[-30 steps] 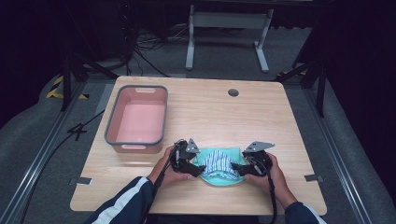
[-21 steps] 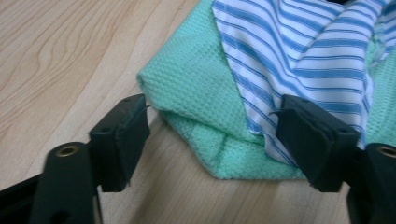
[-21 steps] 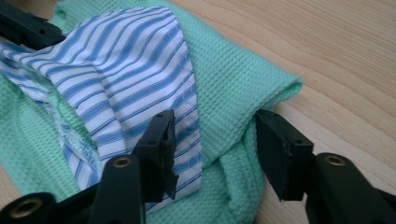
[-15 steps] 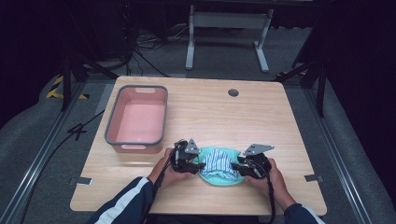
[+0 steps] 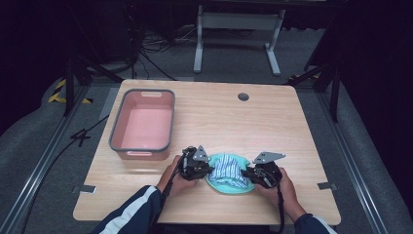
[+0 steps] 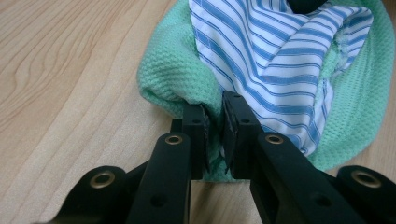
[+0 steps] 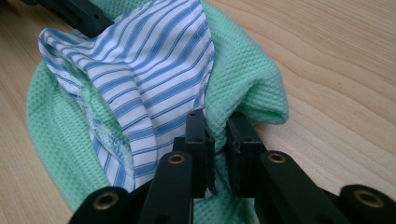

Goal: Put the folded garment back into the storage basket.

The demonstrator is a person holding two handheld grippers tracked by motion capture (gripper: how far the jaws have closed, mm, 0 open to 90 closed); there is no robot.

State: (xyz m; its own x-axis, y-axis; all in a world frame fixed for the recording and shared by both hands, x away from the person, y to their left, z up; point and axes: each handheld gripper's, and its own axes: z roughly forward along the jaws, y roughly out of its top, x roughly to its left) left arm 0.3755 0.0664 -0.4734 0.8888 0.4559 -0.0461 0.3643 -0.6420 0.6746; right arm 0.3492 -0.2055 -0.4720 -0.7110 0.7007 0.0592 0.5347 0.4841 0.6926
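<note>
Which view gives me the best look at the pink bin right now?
The high view. It shows the whole pink bin on the table, left of the green cloth, with nothing seen inside. The left and right gripper views look at the cloth and wood instead.

My jaws cover the green cloth's pinched edge. The striped cloth runs past the top edge of the left gripper view. My sleeves are cut off at the high view's bottom edge.
</note>
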